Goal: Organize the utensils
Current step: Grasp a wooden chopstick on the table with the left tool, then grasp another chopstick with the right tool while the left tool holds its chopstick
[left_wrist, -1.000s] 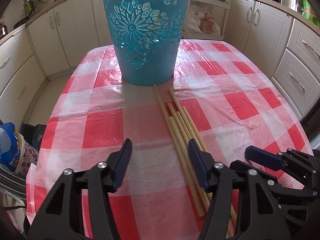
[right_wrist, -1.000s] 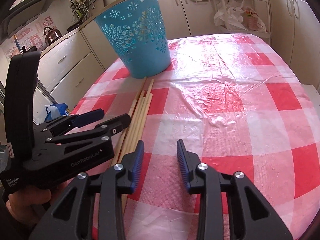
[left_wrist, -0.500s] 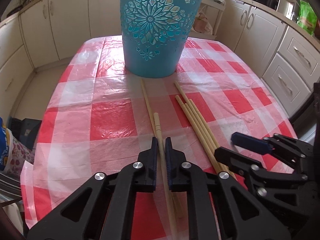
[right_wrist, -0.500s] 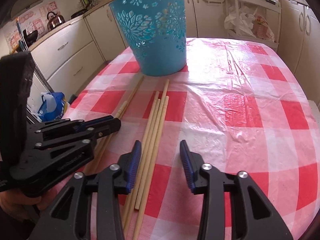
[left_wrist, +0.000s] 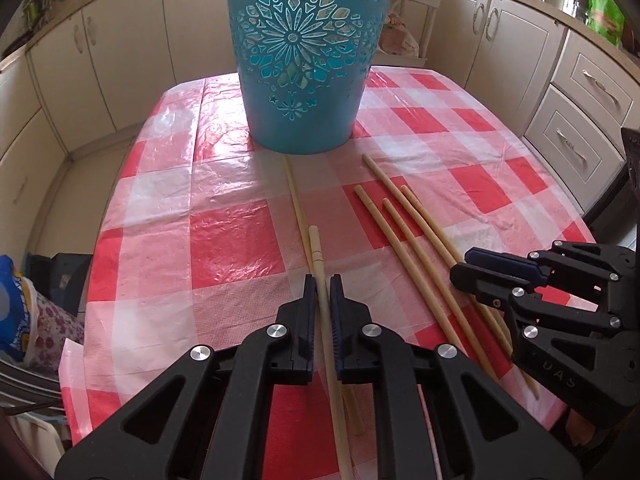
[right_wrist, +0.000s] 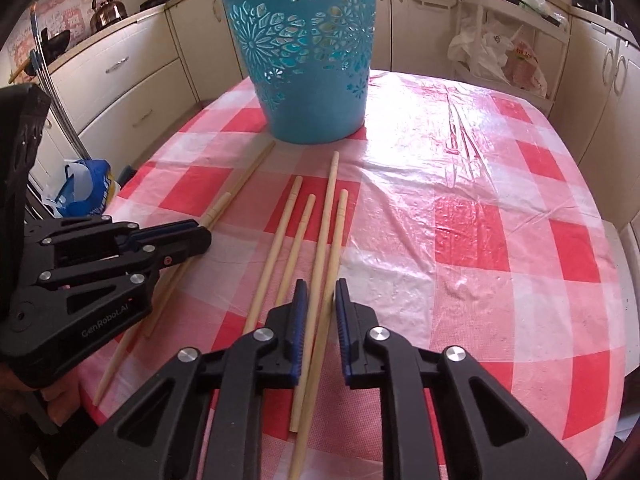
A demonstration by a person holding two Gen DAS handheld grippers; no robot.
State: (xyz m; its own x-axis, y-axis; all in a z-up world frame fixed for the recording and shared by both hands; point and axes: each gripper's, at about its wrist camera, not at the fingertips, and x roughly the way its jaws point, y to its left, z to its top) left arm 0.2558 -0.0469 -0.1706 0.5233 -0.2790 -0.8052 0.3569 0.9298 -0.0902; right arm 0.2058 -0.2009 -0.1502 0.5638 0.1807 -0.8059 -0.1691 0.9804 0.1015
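Observation:
Several long wooden chopsticks lie on the red-and-white checked tablecloth in front of a blue cut-out plastic bucket, which also shows in the right wrist view. My left gripper is shut on one chopstick; a thinner chopstick lies beside it. My right gripper has its jaws narrowed around two chopsticks of a group, with small gaps still showing. Each gripper shows in the other's view: the left, the right.
Cream kitchen cabinets surround the table. A rack with plastic bags stands behind the table. A blue bag sits on the floor at the left. The table edge runs close along the left and right.
The left gripper has lifted its chopstick slightly and stayed shut. The right gripper has moved left over the chopstick group and narrowed its jaws around two of them.

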